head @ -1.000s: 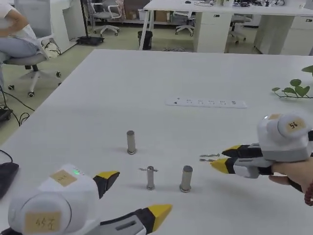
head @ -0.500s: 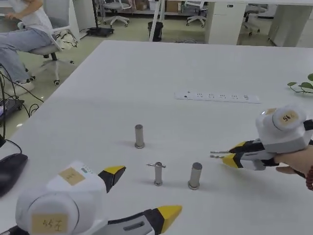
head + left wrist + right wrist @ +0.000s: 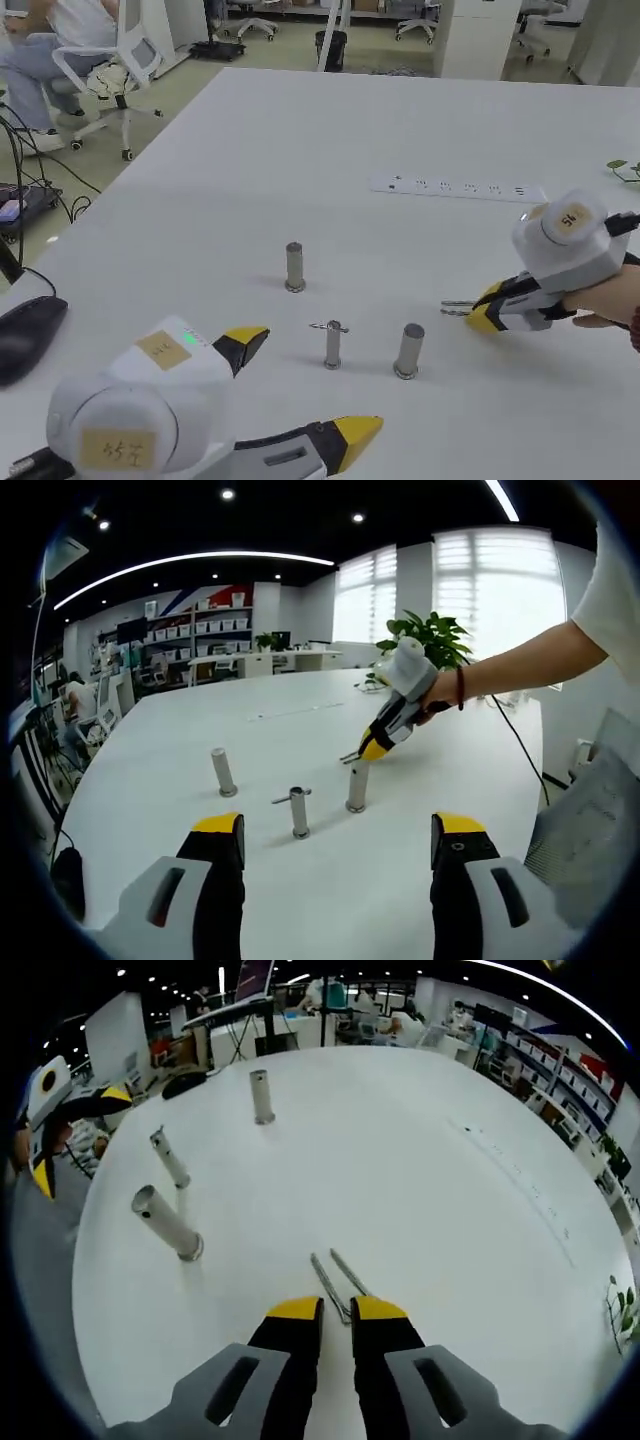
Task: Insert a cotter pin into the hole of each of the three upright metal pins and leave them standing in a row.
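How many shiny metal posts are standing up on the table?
3. The far pin stands alone at the back. The middle pin is in front, with a cotter pin through it. The right pin stands beside it, nearest the right gripper.

On the table (image 3: 250,150), the far pin (image 3: 294,266) is set beyond the middle pin (image 3: 333,348), seemingly crossed by a cotter pin (image 3: 322,326), and the right pin (image 3: 408,350).

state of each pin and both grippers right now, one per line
far metal pin, upright, no cotter pin
middle metal pin, upright, inserted cotter pin through its top
metal pin nearest the right gripper, upright, no cotter pin
left gripper, open, holding nothing
right gripper, shut on spare cotter pins
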`<state>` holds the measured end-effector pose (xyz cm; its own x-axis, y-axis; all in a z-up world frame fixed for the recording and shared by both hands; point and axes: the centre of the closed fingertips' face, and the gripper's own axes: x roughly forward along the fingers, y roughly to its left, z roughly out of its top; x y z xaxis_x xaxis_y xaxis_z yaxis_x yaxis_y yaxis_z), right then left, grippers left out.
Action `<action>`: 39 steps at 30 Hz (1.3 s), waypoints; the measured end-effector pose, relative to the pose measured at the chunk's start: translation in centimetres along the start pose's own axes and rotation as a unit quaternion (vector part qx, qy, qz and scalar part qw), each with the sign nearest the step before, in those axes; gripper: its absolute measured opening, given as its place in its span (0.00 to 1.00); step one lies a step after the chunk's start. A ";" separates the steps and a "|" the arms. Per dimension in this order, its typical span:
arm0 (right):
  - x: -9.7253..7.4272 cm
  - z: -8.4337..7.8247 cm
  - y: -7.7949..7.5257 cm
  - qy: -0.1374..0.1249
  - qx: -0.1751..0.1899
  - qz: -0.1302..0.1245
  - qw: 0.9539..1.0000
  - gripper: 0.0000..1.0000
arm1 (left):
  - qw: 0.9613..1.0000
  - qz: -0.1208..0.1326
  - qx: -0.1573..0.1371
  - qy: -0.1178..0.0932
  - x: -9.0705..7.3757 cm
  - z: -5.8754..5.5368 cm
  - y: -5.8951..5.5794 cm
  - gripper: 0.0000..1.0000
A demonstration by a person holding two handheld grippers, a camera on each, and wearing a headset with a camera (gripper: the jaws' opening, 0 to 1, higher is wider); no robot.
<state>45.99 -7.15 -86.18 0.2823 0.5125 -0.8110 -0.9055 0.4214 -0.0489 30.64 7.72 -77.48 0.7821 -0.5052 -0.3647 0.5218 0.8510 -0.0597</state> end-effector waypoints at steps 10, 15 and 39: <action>0.0 -0.4 0.1 0.075 -0.041 0.031 0.996 0.10 | 1.000 0.001 0.000 0.005 0.0 -0.1 0.1 0.74; 0.1 -0.4 0.0 0.110 -0.075 0.021 0.991 0.06 | 1.000 0.004 -0.002 0.005 -0.1 -0.1 0.3 0.74; -0.5 -0.5 0.2 0.113 -0.119 0.004 0.986 0.02 | 1.000 0.005 0.003 0.009 -0.5 0.0 0.3 0.71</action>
<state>45.54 -7.72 -86.14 0.2211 0.3240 -0.9199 -0.9639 0.2163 -0.1555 30.41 8.23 -77.30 0.7805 -0.4943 -0.3828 0.5166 0.8547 -0.0504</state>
